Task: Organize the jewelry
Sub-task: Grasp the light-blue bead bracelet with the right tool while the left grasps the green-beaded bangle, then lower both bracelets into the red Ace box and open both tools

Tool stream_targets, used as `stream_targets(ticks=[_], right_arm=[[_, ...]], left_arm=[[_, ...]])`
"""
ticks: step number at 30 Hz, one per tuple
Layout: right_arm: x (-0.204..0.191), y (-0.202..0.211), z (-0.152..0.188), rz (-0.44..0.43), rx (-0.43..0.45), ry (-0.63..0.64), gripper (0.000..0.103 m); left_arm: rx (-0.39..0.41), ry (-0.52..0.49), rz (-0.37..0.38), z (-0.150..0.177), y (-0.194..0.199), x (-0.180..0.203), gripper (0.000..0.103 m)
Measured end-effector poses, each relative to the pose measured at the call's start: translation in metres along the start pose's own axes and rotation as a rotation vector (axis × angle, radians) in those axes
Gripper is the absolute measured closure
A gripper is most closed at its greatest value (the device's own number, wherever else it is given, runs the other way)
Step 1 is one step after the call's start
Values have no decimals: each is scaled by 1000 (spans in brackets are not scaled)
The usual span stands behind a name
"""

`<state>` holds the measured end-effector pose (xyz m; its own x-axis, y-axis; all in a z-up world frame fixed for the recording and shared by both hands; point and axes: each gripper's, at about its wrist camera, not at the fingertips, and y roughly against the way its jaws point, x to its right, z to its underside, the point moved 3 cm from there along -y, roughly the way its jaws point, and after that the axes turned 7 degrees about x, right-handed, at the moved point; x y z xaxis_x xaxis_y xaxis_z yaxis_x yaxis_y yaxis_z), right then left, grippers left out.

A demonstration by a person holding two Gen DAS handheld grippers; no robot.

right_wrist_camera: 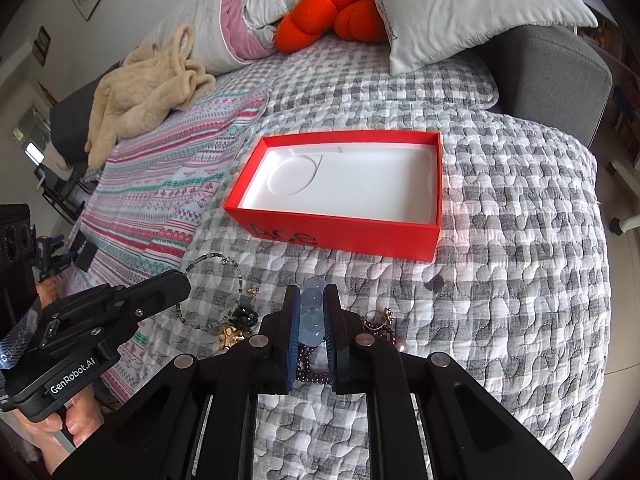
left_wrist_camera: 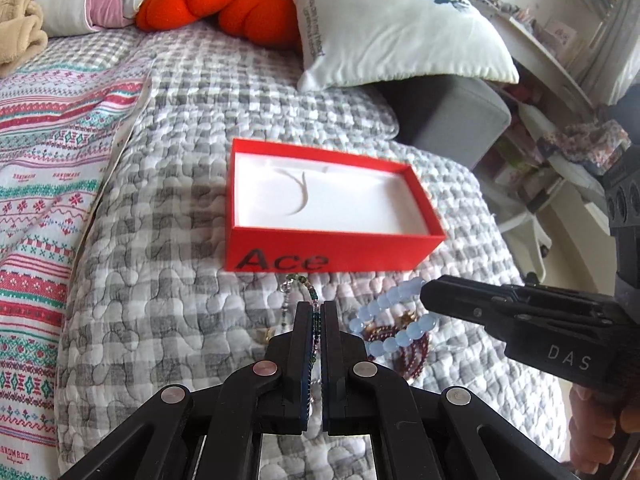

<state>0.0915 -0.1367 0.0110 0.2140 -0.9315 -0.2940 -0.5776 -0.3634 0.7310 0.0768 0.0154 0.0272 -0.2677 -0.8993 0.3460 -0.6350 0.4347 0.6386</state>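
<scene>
Left wrist view: left hand-held gripper (left_wrist_camera: pixel 318 306) pinches thin beaded chain (left_wrist_camera: pixel 316 320), long axis toward red box (left_wrist_camera: pixel 332 254).

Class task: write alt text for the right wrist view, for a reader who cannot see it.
The right gripper pinches a pale blue bead bracelet above a grey checked quilt, facing an open, empty red box. To its left, the left gripper holds a green beaded strand; more jewelry lies nearby.
</scene>
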Motion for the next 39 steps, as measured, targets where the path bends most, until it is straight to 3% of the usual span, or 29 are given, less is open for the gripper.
stream_targets(ticks=[9,19,32,39], right_arm=[[8,21,-34,-7,122,-74,91],[22,27,-67,13,212,-106,91],[7,2,-84,-25,235,-76,91],[34,-26,-74,75,174,-79,91]], left_arm=[[103,99,30,-37,-9,2,103],[111,153,109,-64,-52,13,103],[55,65,-86,-50,-87,-18,103],[58,15,-152,-50,-97,-22,103]])
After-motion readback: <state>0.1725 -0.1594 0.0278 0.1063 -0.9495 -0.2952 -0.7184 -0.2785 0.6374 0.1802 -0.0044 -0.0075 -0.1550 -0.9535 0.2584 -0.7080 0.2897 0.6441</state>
